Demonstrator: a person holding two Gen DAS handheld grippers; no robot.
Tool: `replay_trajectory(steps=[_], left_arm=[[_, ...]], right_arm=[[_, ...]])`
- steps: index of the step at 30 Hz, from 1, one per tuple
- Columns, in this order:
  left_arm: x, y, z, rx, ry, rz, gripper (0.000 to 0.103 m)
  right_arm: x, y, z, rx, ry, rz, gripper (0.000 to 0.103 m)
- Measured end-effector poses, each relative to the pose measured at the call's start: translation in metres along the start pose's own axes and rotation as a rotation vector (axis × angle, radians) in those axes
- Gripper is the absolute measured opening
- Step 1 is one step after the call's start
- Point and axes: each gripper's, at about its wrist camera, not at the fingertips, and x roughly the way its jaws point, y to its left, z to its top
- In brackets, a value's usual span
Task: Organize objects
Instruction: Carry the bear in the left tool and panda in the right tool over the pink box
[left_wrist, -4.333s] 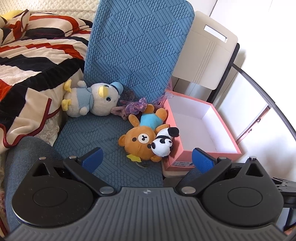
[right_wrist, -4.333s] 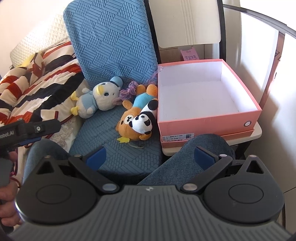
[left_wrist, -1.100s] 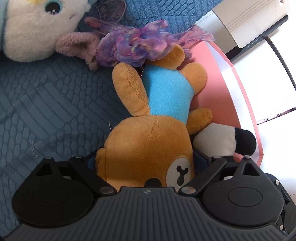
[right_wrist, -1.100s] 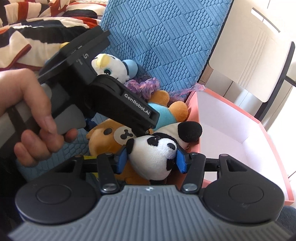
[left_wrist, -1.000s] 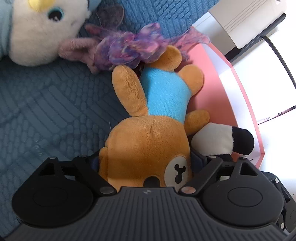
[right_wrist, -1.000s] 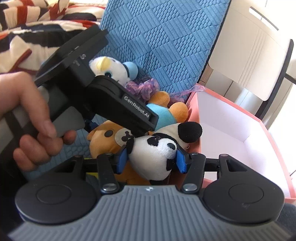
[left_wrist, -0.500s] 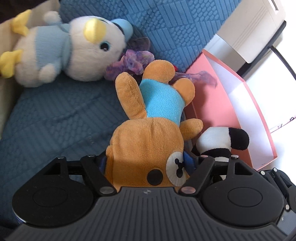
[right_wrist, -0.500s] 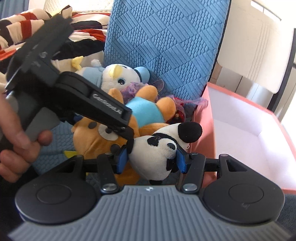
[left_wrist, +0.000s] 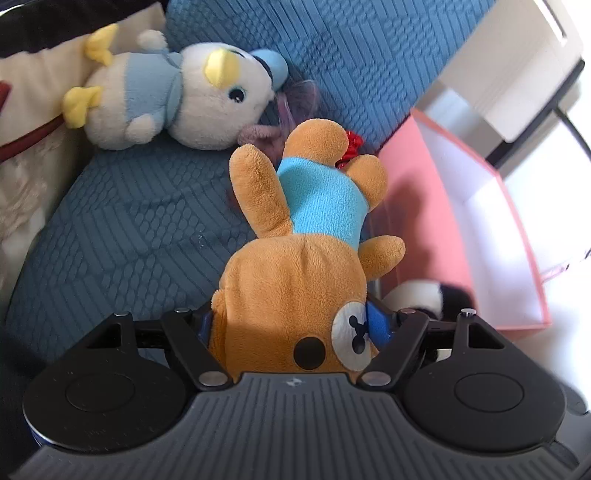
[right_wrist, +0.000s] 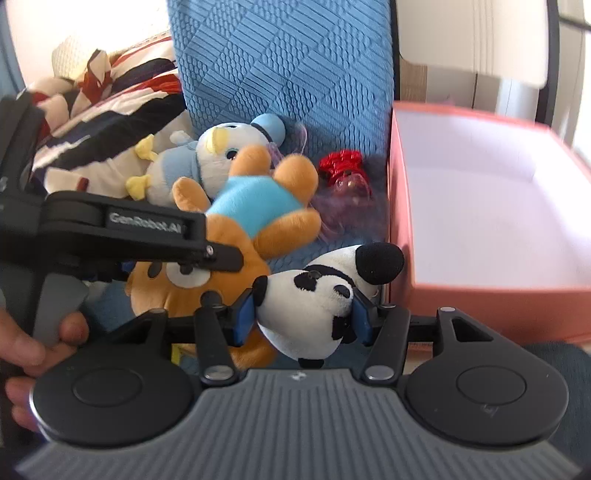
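Note:
A brown plush bear (left_wrist: 295, 295) in a light blue shirt hangs head-first in my left gripper (left_wrist: 291, 323), whose blue pads press both sides of its head. The bear (right_wrist: 255, 206) is lifted off the blue seat cushion (left_wrist: 129, 221). My right gripper (right_wrist: 303, 318) is shut on a black-and-white plush panda (right_wrist: 310, 306), held just left of the open pink box (right_wrist: 480, 288). The panda (left_wrist: 417, 295) shows partly behind the bear. The box (left_wrist: 417, 192) is white inside with nothing in it.
A white and blue plush duck (left_wrist: 177, 96) lies at the back of the seat. Beside the box sit a red shiny trinket (right_wrist: 341, 166) and a purple frilly thing (right_wrist: 343, 218). A striped blanket (right_wrist: 110, 96) lies left. A hand (right_wrist: 22, 350) holds the left gripper.
Both grippers have risen with their toys. The bear has come off the cushion and away from the purple frills, uncovering the red trinket. The left jaws have squeezed the bear's head slightly tighter.

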Motion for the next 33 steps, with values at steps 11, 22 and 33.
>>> replay_trajectory(steps=[11,22,33], left_arm=[[-0.043,-0.023,-0.004,-0.099,-0.043,0.034,0.079],[-0.080,-0.049,0.026,-0.144,-0.082,0.004,0.079],[-0.105,-0.088,0.057,-0.117,-0.136,-0.061,0.079]], right_arm=[[-0.046,-0.017,0.022,0.033,-0.011,0.068,0.056],[-0.082,-0.037,0.071,0.051,-0.087,0.073,0.056],[-0.105,-0.060,0.108,0.096,-0.160,0.080,0.056]])
